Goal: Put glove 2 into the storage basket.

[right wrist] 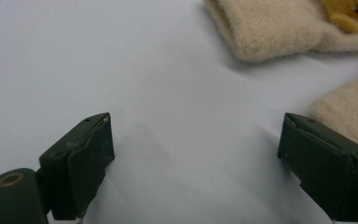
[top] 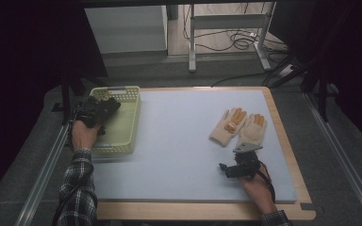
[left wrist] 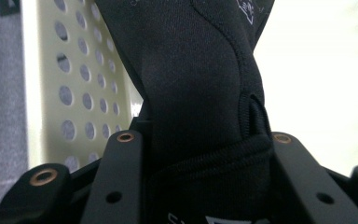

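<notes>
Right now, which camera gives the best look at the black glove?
The left gripper view: the black glove sits close up, clamped between the jaws, with its seam and cuff clear. The high view shows it small and dark in the left gripper over the basket. The right gripper view faces the cream gloves.

left claw (top: 104, 107) clamped, right claw (right wrist: 196, 163) agape

white print on black glove (left wrist: 200, 93), too cropped to read, no other text

Basket (top: 122, 122) at table's (top: 179, 141) left, glove pair (top: 239, 126) at right.
</notes>
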